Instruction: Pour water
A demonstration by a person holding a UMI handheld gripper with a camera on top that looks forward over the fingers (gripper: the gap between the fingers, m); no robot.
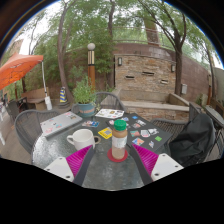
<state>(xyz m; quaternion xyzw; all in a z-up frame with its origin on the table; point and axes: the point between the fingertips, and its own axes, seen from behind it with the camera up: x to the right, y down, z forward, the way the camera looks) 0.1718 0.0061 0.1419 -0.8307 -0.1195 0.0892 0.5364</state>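
The gripper (112,163) is open, its two pink pads (80,160) spread wide at either side over a round glass table (100,175). Between the fingers, with a clear gap on each side, stands a bottle (119,140) with a green cap and a red and white label, upright on the tabletop and resting on its own. Just left of the bottle, beyond the left finger, sits a white mug (82,139) with its handle turned left. Further back on the table lie scattered cards (140,131) and a closed laptop (60,122) towards the left. A black bag (192,145) sits at the right side. Beyond the table is a potted plant (84,98), then a brick wall (140,70) and trees, with an orange umbrella (18,70) far left.
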